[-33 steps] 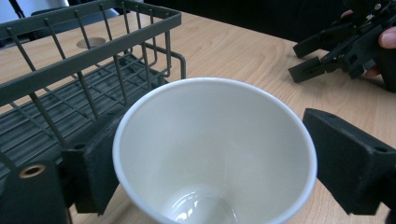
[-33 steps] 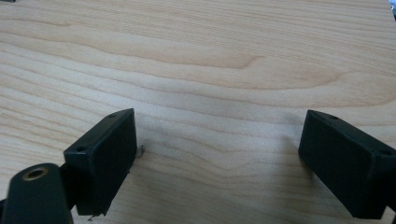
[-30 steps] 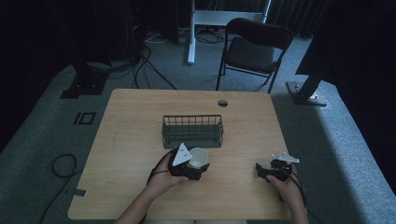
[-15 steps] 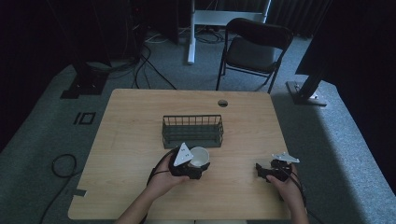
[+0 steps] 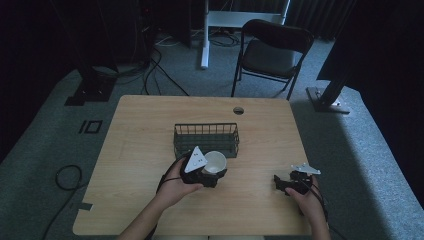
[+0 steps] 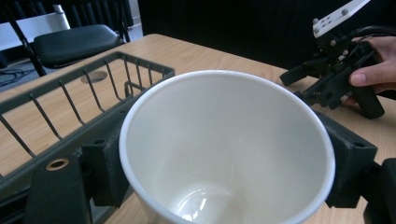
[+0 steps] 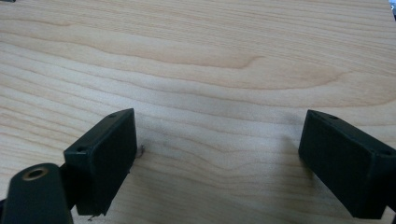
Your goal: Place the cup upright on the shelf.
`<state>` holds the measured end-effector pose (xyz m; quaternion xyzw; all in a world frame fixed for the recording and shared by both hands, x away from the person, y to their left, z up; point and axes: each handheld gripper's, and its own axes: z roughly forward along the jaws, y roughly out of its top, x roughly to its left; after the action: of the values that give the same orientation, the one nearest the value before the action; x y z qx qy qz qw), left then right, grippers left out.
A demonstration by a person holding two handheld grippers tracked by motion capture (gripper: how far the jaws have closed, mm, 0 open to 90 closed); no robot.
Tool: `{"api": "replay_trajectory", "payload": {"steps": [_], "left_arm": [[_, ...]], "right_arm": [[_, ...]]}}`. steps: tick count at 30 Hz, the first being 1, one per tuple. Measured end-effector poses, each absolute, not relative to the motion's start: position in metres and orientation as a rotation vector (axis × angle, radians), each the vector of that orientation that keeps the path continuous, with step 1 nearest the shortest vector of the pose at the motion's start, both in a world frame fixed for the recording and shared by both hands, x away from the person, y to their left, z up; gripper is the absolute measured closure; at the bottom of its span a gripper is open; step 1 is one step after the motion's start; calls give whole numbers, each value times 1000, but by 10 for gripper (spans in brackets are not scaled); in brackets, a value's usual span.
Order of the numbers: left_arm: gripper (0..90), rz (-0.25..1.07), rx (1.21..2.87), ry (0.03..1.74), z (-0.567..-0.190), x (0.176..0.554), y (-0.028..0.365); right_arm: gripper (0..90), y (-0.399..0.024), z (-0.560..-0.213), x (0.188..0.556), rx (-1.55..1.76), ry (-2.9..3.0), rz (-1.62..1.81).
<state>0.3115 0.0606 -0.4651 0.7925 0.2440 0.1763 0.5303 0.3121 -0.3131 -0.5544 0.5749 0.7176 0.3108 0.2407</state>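
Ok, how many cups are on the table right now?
1. A single white paper cup sits between the left gripper fingers, just in front of the wire basket. The basket looks empty, though its near wall partly hides the floor.

We see the wire basket (image 5: 206, 139) standing near the middle of the desk (image 5: 135, 150), with the cable hole (image 5: 238, 110) behind it toward the far edge. Just in front of the basket, the left gripper (image 5: 214, 172) holds the cup (image 5: 215, 161) between its jaws, the cup beside the basket's near wall. The right gripper (image 5: 280, 182) sits well apart to the right, near the desk's front edge. A chair (image 5: 272, 50) stands on the floor behind the desk.
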Motion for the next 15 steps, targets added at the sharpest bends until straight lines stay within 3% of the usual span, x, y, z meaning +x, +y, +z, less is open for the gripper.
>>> {"api": "replay_trajectory", "payload": {"steps": [15], "left_arm": [[206, 451, 1835, 582, -431, 322, 62]], "right_arm": [[110, -313, -554, 312, 1574, 1963, 851]]}}
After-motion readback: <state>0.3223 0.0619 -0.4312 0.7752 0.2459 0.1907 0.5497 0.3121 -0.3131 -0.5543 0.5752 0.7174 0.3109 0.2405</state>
